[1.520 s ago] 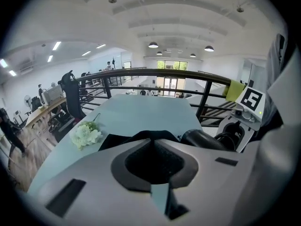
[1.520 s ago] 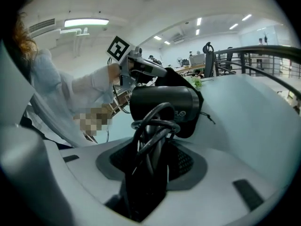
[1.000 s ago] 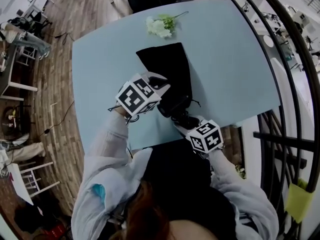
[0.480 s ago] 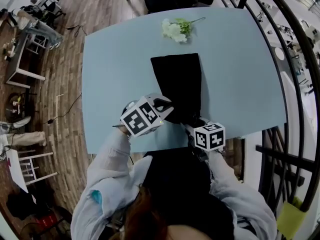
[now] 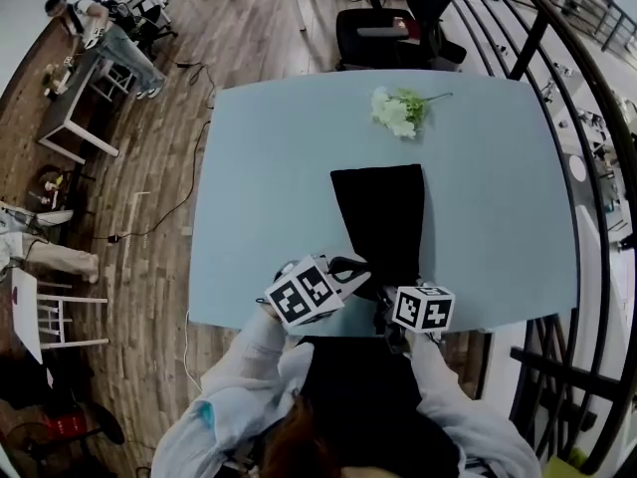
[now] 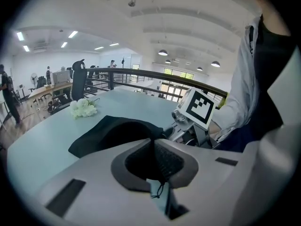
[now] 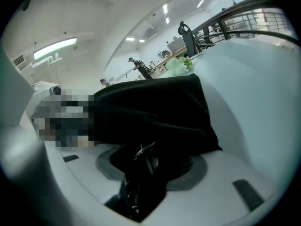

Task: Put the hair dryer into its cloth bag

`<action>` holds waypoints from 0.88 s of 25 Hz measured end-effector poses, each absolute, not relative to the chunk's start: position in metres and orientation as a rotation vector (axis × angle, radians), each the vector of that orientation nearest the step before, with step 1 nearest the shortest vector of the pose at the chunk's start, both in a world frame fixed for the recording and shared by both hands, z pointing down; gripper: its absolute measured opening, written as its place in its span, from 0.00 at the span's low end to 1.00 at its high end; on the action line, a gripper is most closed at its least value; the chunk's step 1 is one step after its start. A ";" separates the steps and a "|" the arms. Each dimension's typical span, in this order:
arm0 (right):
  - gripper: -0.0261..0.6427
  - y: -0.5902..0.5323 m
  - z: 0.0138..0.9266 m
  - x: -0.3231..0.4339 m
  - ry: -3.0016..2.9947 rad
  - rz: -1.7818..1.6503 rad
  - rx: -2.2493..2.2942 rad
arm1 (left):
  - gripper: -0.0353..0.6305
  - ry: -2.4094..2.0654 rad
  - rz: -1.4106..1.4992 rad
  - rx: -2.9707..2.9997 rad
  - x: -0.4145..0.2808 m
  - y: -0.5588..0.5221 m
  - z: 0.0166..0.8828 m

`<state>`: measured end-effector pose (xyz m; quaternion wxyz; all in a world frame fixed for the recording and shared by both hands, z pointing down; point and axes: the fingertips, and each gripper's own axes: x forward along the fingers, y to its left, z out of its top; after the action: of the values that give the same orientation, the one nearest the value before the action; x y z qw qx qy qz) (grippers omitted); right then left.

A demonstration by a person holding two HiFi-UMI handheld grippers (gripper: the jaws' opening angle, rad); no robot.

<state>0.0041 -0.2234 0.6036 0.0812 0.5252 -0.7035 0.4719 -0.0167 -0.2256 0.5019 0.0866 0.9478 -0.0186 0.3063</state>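
The black cloth bag (image 5: 378,217) lies lengthwise on the light blue table (image 5: 259,187), its near end at the front edge. My left gripper (image 5: 346,270) is shut on the bag's mouth: a fold of black fabric (image 6: 153,157) with a drawstring sits between its pads. My right gripper (image 5: 386,303) is at the same end, just right of the left. In the right gripper view its jaws (image 7: 146,173) are closed on the hair dryer's black end with its looped cord (image 7: 141,161), the bag (image 7: 155,109) draped right above. The rest of the dryer is hidden inside the fabric.
A bunch of white flowers (image 5: 398,111) lies on the table beyond the bag's far end. A black office chair (image 5: 398,33) stands behind the table. A dark railing (image 5: 587,197) runs along the right side. White desks and people are at far left.
Both grippers came toward the table's front edge, drawing the bag's near end with them. The black dryer that showed between them before is now covered by the bag. The head view shifted.
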 end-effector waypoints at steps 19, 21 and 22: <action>0.34 -0.292 0.593 -0.055 -2.277 1.644 1.649 | 0.10 -0.263 0.715 2.932 -0.073 -0.237 0.472; 0.34 -0.297 0.599 -0.062 -2.310 1.611 1.603 | 0.10 -0.379 0.693 2.914 -0.075 -0.251 0.474; 0.34 -0.299 0.602 -0.067 -2.333 1.586 1.571 | 0.10 -0.450 0.676 2.895 -0.078 -0.259 0.475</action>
<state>-0.0673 -0.2985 0.6018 -0.0437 0.4860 -0.7218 0.4908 -0.0775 -0.2589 0.4753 0.0672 0.9607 -0.1492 0.2244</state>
